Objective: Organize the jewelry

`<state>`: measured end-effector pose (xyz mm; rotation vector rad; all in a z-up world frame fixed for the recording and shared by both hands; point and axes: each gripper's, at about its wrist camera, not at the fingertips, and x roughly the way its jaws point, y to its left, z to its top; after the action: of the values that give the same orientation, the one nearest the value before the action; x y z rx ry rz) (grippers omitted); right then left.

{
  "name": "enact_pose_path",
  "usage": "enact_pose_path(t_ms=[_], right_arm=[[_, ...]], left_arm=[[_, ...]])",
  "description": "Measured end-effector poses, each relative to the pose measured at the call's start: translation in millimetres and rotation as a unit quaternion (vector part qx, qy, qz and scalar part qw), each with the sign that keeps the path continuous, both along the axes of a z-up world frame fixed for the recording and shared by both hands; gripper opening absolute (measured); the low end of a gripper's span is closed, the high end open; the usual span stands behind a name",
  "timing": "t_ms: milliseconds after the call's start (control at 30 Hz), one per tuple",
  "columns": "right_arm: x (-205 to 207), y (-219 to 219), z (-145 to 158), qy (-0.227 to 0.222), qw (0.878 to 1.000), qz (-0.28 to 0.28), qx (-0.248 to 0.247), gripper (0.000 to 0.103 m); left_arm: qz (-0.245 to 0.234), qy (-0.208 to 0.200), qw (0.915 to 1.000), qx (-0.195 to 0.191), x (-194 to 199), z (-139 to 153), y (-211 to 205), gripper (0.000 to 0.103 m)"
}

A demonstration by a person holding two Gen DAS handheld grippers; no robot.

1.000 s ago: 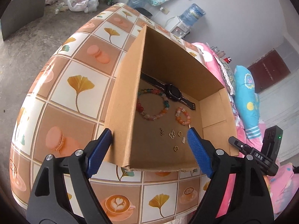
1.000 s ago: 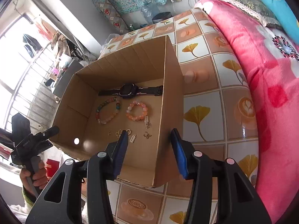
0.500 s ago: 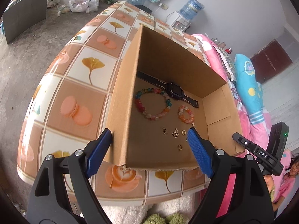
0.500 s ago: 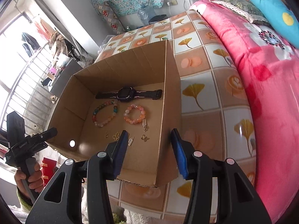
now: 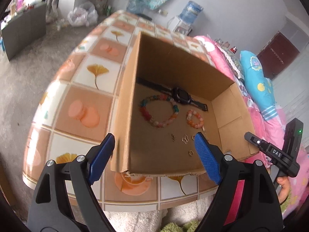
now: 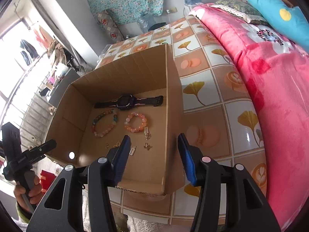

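An open cardboard box (image 5: 222, 116) (image 6: 173, 100) stands on a tiled table. Inside lie a black watch (image 5: 180, 95) (image 6: 126, 101), a multicoloured bead bracelet (image 5: 159, 111) (image 6: 104, 122), a small orange bead bracelet (image 5: 195, 118) (image 6: 135, 122) and several small gold charms (image 5: 184, 138) (image 6: 147, 146). My left gripper (image 5: 154, 154) is open and empty, held above the box's near left corner. My right gripper (image 6: 154, 157) is open and empty, above the box's near right corner.
The table (image 5: 83, 112) (image 6: 222, 100) has a ginkgo and coffee tile pattern and its near edge lies just below the box. A pink blanket (image 6: 270, 77) and a blue pillow (image 5: 256, 77) lie on the bed at the right. A water bottle (image 5: 191, 12) stands at the back.
Both grippers have drawn back and up from the box, so more of the table's near edge shows. The jewelry has not moved.
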<state>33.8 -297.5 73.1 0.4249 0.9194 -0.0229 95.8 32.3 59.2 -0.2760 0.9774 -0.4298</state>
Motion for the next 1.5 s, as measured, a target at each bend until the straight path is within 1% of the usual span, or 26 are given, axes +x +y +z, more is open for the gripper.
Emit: enact_pose_path(t_ms=[33, 67, 100, 133, 167, 200, 267, 333, 400, 500, 567, 633, 733, 800, 867, 933, 1033, 1100, 1233, 1367, 1500], right_arm=[[-5.9, -0.8, 4.3, -0.006, 1.0, -0.01, -0.011, 0.052], [-10.9, -1.7, 8.2, -0.01, 1.0, -0.019, -0.023, 0.059], [-18.6, -2.9, 13.7, -0.014, 0.999, -0.03, -0.041, 0.061], [-28.6, -4.0, 19.1, -0.017, 0.997, -0.044, -0.063, 0.064], [-36.2, -4.6, 22.8, -0.019, 0.996, -0.051, -0.075, 0.066], [-46.9, -4.2, 26.7, -0.021, 0.995, -0.053, -0.083, 0.067], [-61.6, -1.4, 28.1, -0.015, 0.995, -0.045, -0.085, 0.073], [-73.3, 7.1, 22.3, 0.005, 0.996, -0.028, -0.085, 0.074], [-78.2, 19.8, 10.4, 0.032, 0.996, -0.008, -0.082, 0.076], [-75.5, 43.7, -10.5, 0.061, 0.994, 0.026, -0.082, 0.078], [-67.5, 62.7, -22.2, 0.078, 0.991, 0.044, -0.1, 0.078], [-62.1, 77.2, -25.4, 0.075, 0.988, 0.06, -0.117, 0.078], [-54.2, 92.5, -25.2, 0.068, 0.987, 0.073, -0.127, 0.084], [-50.1, 96.6, -22.6, 0.061, 0.988, 0.074, -0.123, 0.085], [-45.7, 97.7, -20.2, 0.056, 0.99, 0.065, -0.114, 0.087], [-41.9, 96.4, -19.9, 0.059, 0.991, 0.052, -0.105, 0.088], [-36.2, 97.0, -21.4, 0.067, 0.993, 0.041, -0.083, 0.088], [-32.8, 101.6, -22.4, 0.075, 0.993, 0.04, -0.077, 0.088], [-30.8, 104.9, -22.4, 0.076, 0.993, 0.035, -0.085, 0.088], [-29.7, 104.2, -23.9, 0.081, 0.993, 0.03, -0.082, 0.088], [-28.1, 104.8, -24.5, 0.084, 0.992, 0.029, -0.091, 0.088]], left_arm=[[0.002, -0.022, 0.9997, 0.006, -5.4, 5.7, 1.0, 0.08], [0.002, -0.052, 0.9986, 0.014, -14.3, 14.1, 2.9, 0.081], [0.001, -0.067, 0.9976, 0.019, -20.2, 18.8, 3.5, 0.084], [0.001, -0.078, 0.9966, 0.026, -26.0, 22.6, 4.4, 0.085], [0.003, -0.087, 0.9955, 0.038, -34.4, 26.0, 6.0, 0.086], [0.003, -0.09, 0.9949, 0.045, -39.5, 27.8, 7.5, 0.089], [0.004, -0.093, 0.9939, 0.059, -54.0, 28.8, 10.3, 0.09], [0.011, -0.089, 0.9932, 0.074, -63.8, 27.9, 10.9, 0.093], [0.024, -0.082, 0.991, 0.103, -72.5, 24.1, 8.2, 0.094], [0.03, -0.079, 0.9881, 0.128, -77.9, 16.7, 1.5, 0.094], [0.037, -0.079, 0.986, 0.142, -80.1, 12.3, -2.3, 0.094], [0.048, -0.074, 0.984, 0.155, -80.6, 9.3, -7.9, 0.094], [0.053, -0.072, 0.9825, 0.163, -81.7, 6.5, -16.4, 0.094], [0.046, -0.071, 0.9796, 0.182, -82.5, 5.1, -24.4, 0.094], [0.025, -0.059, 0.9764, 0.206, -79.8, 1.2, -32.4, 0.094], [0.017, -0.042, 0.9746, 0.22, -75.9, -4.3, -39.4, 0.094], [0.028, -0.015, 0.9737, 0.226, -71.7, -9.4, -43.8, 0.094], [0.019, -0.015, 0.9751, 0.22, -72.7, -7.4, -48.1, 0.094], [0.015, -0.022, 0.969, 0.245, -72.6, -6.3, -57.7, 0.094], [0.015, -0.001, 0.9732, 0.23, -66.9, -9.6, -57.4, 0.094], [0.014, -0.001, 0.9718, 0.235, -64.8, -10.7, -60.4, 0.094]])
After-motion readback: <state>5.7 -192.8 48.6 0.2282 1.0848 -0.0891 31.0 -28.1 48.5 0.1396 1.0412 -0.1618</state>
